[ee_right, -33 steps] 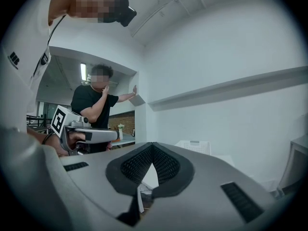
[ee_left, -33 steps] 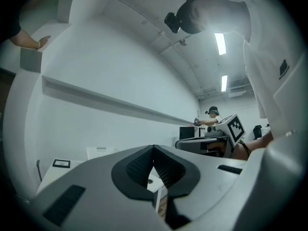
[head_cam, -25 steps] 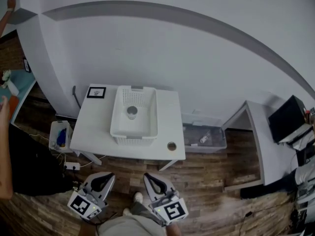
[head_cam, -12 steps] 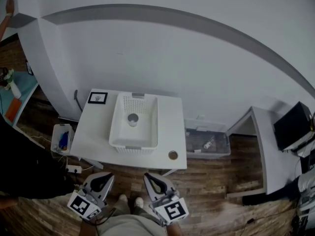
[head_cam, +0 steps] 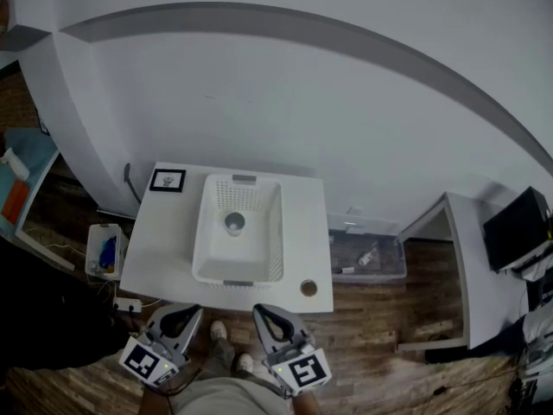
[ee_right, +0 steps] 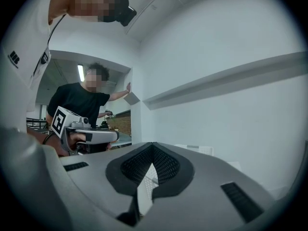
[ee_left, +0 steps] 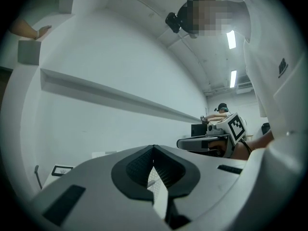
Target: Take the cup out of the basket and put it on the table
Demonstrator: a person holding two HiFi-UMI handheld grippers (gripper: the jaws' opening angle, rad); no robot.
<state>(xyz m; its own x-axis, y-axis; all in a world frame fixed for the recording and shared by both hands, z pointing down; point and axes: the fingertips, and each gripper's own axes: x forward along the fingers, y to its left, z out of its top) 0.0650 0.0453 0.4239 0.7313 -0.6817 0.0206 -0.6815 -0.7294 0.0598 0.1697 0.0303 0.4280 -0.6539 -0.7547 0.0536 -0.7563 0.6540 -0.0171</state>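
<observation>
Brought nearer the tabletop [head_cam: 164, 245] since the earlier frame, with left tongs [head_cam: 177, 316] and right tongs [head_cam: 270, 318] both closed, empty, short of its near edge; cup [head_cam: 234, 224] untouched inside basket [head_cam: 204, 232]; grasp, lift-out, placing all outstanding.

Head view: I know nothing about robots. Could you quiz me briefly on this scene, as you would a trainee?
1. True or false: the cup stands inside the basket.
2. The small round thing on the table lies: A) left of the basket; B) right of the basket, near the front edge; C) inside the basket.
3. What do the left claw and right claw hold?

Key: 1. True. 2. B. 3. Nothing; both are shut, short of the table.
</observation>
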